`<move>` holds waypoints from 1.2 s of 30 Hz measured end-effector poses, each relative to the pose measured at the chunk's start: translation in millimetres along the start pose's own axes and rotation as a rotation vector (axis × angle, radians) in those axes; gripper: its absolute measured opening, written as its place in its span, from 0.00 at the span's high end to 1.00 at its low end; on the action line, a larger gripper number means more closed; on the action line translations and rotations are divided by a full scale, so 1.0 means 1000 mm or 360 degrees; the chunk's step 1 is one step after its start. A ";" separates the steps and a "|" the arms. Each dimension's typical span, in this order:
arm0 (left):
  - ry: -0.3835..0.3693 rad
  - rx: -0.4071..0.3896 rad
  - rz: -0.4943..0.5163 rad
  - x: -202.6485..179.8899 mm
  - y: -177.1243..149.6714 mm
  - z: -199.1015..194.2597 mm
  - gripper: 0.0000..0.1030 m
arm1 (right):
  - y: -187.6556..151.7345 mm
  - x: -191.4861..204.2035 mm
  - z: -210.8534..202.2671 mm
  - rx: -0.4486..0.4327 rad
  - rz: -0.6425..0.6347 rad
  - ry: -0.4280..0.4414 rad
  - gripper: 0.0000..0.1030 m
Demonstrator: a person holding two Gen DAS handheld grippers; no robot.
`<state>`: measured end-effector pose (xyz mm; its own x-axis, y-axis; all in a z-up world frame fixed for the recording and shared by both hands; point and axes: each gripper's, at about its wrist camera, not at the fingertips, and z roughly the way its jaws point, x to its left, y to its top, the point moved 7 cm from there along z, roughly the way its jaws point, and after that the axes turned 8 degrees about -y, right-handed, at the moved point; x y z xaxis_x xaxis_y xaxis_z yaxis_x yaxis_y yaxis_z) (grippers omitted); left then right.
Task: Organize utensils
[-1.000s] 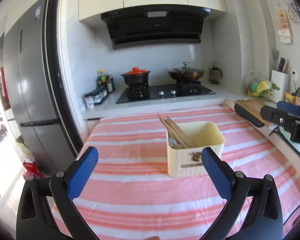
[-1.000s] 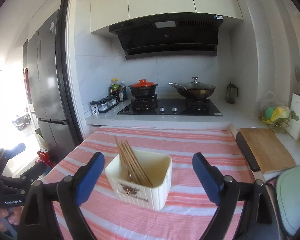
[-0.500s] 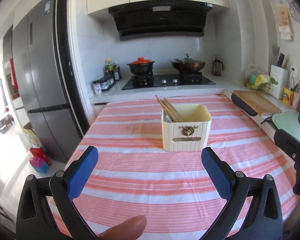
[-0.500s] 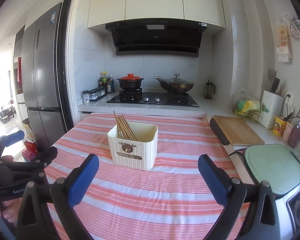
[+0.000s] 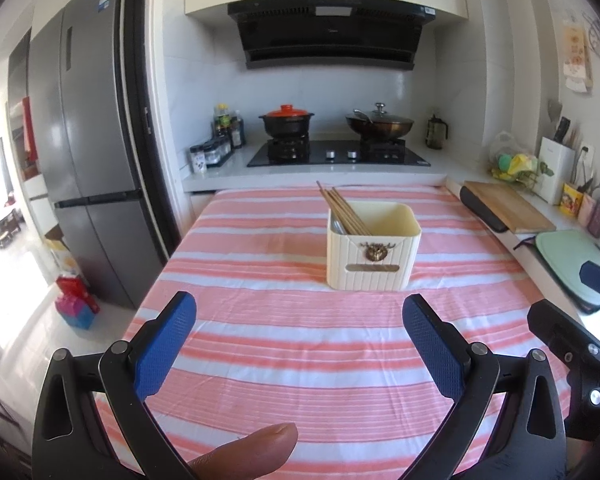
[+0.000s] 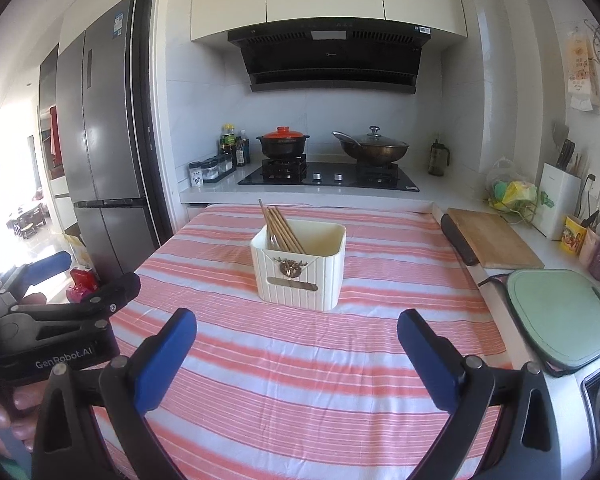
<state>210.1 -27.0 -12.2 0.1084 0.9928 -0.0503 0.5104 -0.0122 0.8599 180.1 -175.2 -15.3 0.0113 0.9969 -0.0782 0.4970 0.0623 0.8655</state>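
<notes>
A cream utensil holder (image 5: 374, 252) (image 6: 300, 266) stands in the middle of the striped tablecloth (image 5: 280, 340) (image 6: 300, 368). Several wooden chopsticks (image 5: 342, 210) (image 6: 282, 226) lean in its left side, with a bit of metal cutlery behind them. My left gripper (image 5: 299, 308) is open and empty, well short of the holder. My right gripper (image 6: 297, 322) is open and empty too, at a similar distance. Each gripper shows at the edge of the other's view: the right gripper (image 5: 580, 328) low on the right, the left gripper (image 6: 60, 300) low on the left.
A counter behind the table carries a hob with a red-lidded pot (image 5: 286, 120) and a wok (image 5: 380, 124). A wooden board (image 6: 494, 238), a green board (image 6: 560, 316) and a knife block (image 6: 558, 200) line the right counter. A fridge (image 5: 84, 160) stands left. A fingertip (image 5: 248, 454) shows at the bottom.
Both grippers have drawn back from the holder, which now looks smaller and farther off. The right jaws widened slightly at first. The holder and chopsticks have not moved.
</notes>
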 end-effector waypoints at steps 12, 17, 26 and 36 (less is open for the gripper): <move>0.0048 0.0035 -0.0059 0.014 -0.002 0.000 0.00 | 0.010 -0.001 -0.011 -0.0050 0.0000 -0.0110 0.01; 0.0046 0.0049 -0.0044 0.011 -0.001 0.003 0.00 | 0.011 -0.002 -0.013 -0.0055 -0.0005 -0.0130 0.01; 0.0057 0.0061 -0.0044 0.011 -0.003 0.004 0.00 | 0.009 0.000 -0.013 -0.0025 -0.0011 -0.0117 0.01; 0.0085 0.0072 -0.0044 0.016 -0.007 0.006 0.00 | 0.006 0.001 -0.011 -0.0006 -0.0019 -0.0113 0.01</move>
<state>213.6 -11.7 -21.6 0.0489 0.9978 -0.0455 0.5506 0.0111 0.8347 173.2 -173.0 -5.1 0.0668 0.9901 -0.1231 0.4943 0.0743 0.8661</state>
